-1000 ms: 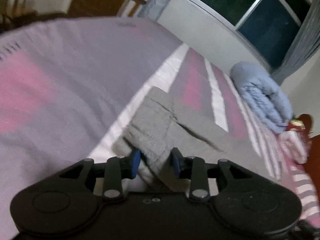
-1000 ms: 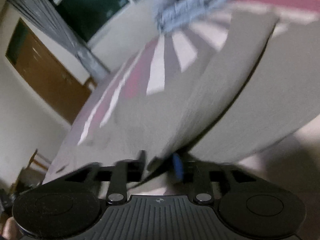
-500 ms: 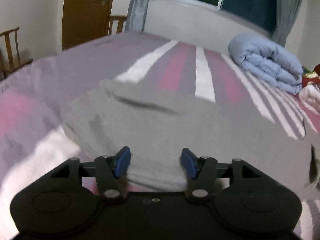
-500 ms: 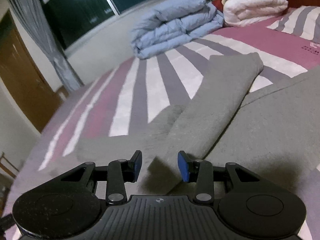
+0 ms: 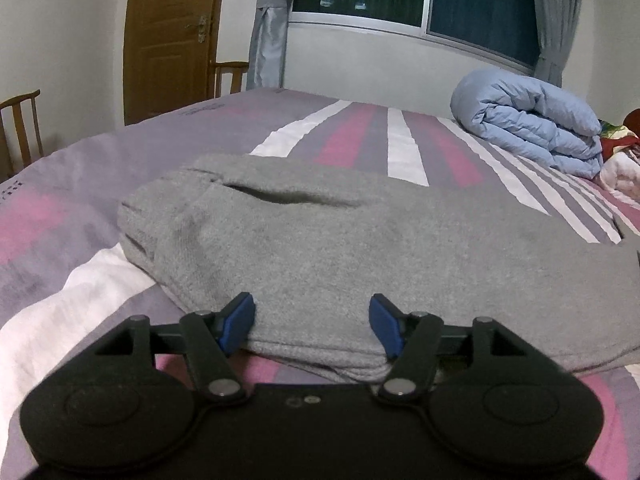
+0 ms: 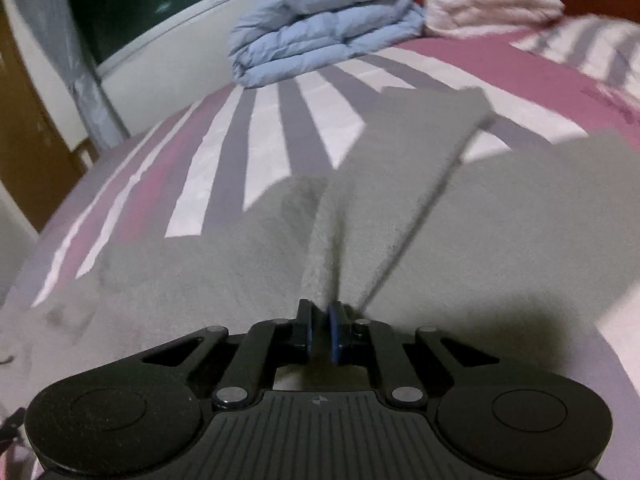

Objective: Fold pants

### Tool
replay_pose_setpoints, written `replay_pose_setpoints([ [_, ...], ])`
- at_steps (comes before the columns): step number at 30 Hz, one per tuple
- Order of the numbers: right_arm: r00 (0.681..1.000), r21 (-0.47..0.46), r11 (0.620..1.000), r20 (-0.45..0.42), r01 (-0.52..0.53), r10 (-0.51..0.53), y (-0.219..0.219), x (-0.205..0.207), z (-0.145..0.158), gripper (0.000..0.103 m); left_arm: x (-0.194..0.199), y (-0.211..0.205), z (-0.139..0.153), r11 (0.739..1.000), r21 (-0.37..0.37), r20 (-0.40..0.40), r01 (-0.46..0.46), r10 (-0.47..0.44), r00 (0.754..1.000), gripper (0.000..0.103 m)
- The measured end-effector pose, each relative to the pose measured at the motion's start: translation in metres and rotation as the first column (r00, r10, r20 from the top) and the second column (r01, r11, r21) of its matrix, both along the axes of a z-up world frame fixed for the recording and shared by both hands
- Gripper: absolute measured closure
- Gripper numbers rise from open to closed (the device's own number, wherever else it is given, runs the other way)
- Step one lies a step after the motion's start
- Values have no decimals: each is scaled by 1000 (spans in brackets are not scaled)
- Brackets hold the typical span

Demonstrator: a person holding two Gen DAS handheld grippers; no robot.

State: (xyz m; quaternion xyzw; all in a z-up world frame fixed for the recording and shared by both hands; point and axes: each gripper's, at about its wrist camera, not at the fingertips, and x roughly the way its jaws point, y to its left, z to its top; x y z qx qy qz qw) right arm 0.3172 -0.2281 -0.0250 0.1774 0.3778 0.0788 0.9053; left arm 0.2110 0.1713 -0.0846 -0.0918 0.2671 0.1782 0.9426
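Note:
Grey sweatpants (image 5: 340, 240) lie flat on the striped bed (image 5: 60, 280), waistband to the left and a pocket slit on top. My left gripper (image 5: 312, 320) sits at their near folded edge. Its jaws are opening, and the edge lies between the blue pads (image 5: 236, 322) without being pinched. In the right wrist view the pants (image 6: 400, 184) spread out with one leg folded over, reaching away. My right gripper (image 6: 319, 332) is shut on a raised ridge of the grey fabric at the near end of that leg.
A rolled light-blue duvet (image 5: 528, 120) lies at the far side of the bed under the window, with white and pink folded bedding (image 6: 492, 4) beside it. Wooden chairs (image 5: 20, 128) and a brown door (image 5: 172, 40) stand beyond the bed's left edge.
My left gripper let go of the bunched waistband, opened wide and levelled out; the pants now lie flat. My right gripper closed from open onto a fold of the pant leg.

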Motion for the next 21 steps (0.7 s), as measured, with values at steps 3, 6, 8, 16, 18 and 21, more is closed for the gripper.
replay_pose_setpoints([
  [3, 1000, 20, 1000, 4, 2, -2, -13, -23, -1, 94, 0, 1, -2, 1000, 2, 10, 2, -2, 1000, 47],
  [6, 997, 36, 996, -14, 76, -75, -27, -28, 3, 94, 0, 3, -1, 1000, -13, 20, -4, 4, 1000, 46],
  [8, 994, 46, 993, -18, 105, -105, -36, -28, 3, 94, -2, 4, 1, 1000, -23, 31, -6, 6, 1000, 46],
  [16, 991, -94, 993, 115, 74, -63, -7, 11, 37, 27, -1, 4, 0, 1000, -26, 30, 0, 1, 1000, 45],
  [18, 991, -141, 989, 126, 50, -32, 5, 27, 40, 27, -1, 6, 0, 1000, -29, 32, 4, -3, 999, 45],
  [21, 996, -274, 962, 88, 13, 12, 21, 47, 35, 33, -1, 6, 0, 999, -34, 33, 6, -4, 999, 44],
])
